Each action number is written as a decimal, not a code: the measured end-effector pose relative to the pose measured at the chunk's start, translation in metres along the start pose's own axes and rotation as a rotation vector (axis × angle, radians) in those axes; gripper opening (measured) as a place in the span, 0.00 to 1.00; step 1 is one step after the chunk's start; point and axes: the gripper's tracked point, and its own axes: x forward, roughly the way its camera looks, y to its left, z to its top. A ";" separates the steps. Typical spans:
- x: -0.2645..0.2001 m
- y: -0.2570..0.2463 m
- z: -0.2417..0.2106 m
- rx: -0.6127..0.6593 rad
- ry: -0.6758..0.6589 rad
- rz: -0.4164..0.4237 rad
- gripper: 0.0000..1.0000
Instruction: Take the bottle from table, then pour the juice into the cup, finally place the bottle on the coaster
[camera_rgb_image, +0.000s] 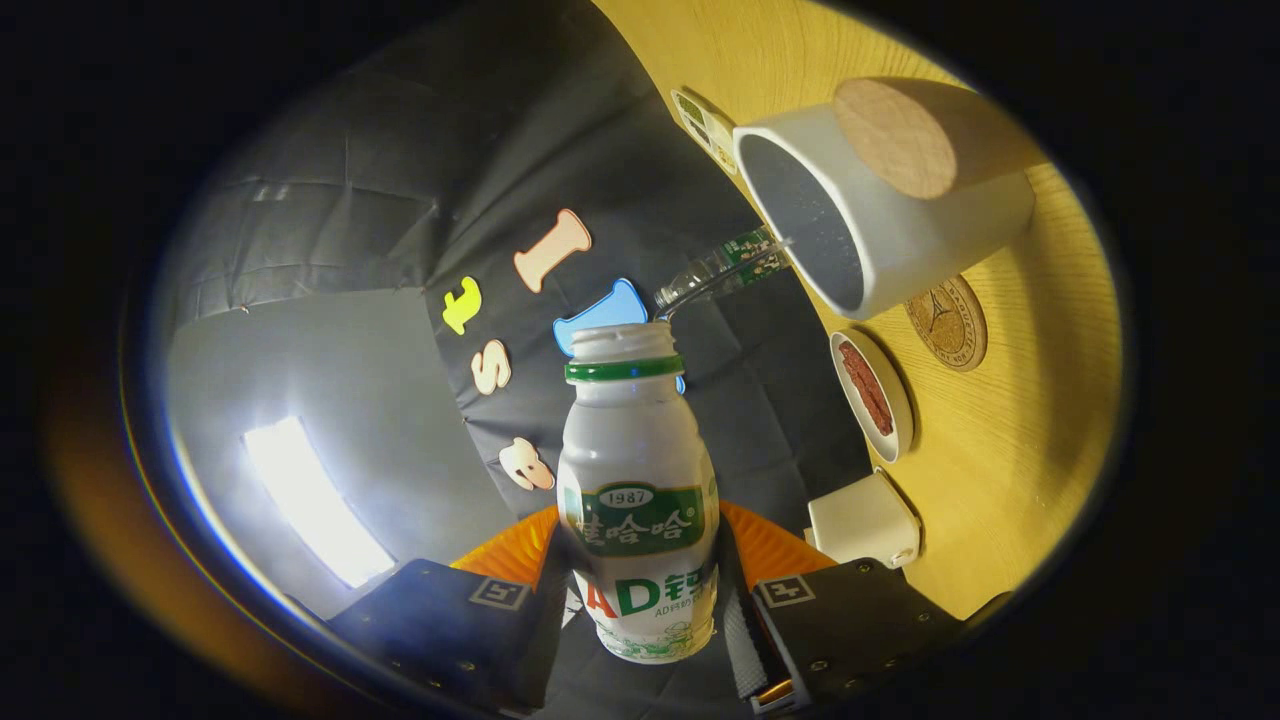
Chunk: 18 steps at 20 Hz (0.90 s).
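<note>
The bottle (637, 490) sits clamped between the two fingers of the gripper (640, 610), which press on its lower body from either side, and the whole view is rolled far over, so the table (1010, 470) stands along one side instead of underneath. The bottle's open neck points toward the booth wall, short of the cup (880, 200), whose white rim and dark inside lie beyond the fingers and off to one side. Judging from this, the pour is under way or about to begin, and the main risk is aim: the neck is not over the cup's mouth, so juice could run onto the table or the cloth. A smooth, rounded bottle held low may also twist in the grip as it tips. Beside the cup lies the round wooden coaster (947, 322), with a small dish (872, 395) and a white box (865, 522) near it, and a clear plastic bottle (722, 270) behind; a careless swing back toward the coaster could knock any of them.
</note>
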 end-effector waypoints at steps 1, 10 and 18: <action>0.000 0.000 0.001 0.005 -0.002 -0.003 0.68; 0.004 0.008 0.007 0.055 -0.026 -0.006 0.68; 0.008 0.013 0.018 0.109 -0.055 -0.015 0.68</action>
